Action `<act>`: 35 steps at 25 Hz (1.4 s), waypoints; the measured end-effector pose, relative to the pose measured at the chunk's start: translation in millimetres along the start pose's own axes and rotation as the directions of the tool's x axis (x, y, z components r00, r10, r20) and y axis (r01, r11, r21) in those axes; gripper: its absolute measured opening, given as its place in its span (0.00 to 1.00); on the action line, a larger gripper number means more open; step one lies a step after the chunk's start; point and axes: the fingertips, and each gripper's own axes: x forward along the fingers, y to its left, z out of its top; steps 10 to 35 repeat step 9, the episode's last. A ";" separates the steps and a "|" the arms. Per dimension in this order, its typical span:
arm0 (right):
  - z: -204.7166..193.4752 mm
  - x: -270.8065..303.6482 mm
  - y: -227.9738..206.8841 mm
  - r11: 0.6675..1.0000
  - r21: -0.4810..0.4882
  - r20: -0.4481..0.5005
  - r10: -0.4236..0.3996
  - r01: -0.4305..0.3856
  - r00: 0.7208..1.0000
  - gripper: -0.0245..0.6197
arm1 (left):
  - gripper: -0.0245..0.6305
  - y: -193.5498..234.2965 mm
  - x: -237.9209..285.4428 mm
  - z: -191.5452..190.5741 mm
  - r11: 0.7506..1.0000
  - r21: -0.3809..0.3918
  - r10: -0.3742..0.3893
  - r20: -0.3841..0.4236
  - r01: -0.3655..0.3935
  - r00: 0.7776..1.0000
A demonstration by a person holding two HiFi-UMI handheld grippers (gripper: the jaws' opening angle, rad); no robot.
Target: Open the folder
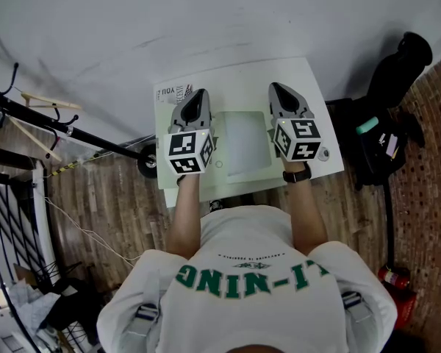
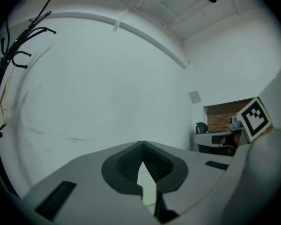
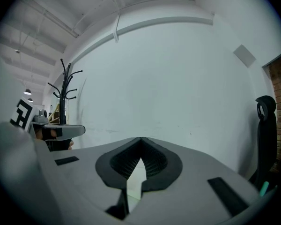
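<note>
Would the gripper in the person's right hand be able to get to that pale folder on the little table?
Probably yes. The right gripper hovers just right of the folder lying on the table, with nothing between them. Its fingers are shut, so they would have to open first.

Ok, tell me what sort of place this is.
Probably an office or workroom: a small white table stands against a plain white wall, with a coat stand on one side and a black office chair on the other.
</note>
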 end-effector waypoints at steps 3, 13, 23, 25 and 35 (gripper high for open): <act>0.6 -1.4 1.7 1.000 -0.003 0.005 0.003 -0.003 1.000 0.06 | 0.06 1.2 -2.8 -1.6 1.000 0.001 0.008 -0.004 -0.008 1.000; 1.3 -3.7 1.9 1.000 0.002 0.007 0.011 -0.011 1.000 0.06 | 0.06 -2.7 -5.5 -8.6 1.000 0.004 0.007 -0.022 -0.007 1.000; 1.3 -3.7 1.9 1.000 0.002 0.007 0.011 -0.011 1.000 0.06 | 0.06 -2.7 -5.5 -8.6 1.000 0.004 0.007 -0.022 -0.007 1.000; 1.3 -3.7 1.9 1.000 0.002 0.007 0.011 -0.011 1.000 0.06 | 0.06 -2.7 -5.5 -8.6 1.000 0.004 0.007 -0.022 -0.007 1.000; 1.3 -3.7 1.9 1.000 0.002 0.007 0.011 -0.011 1.000 0.06 | 0.06 -2.7 -5.5 -8.6 1.000 0.004 0.007 -0.022 -0.007 1.000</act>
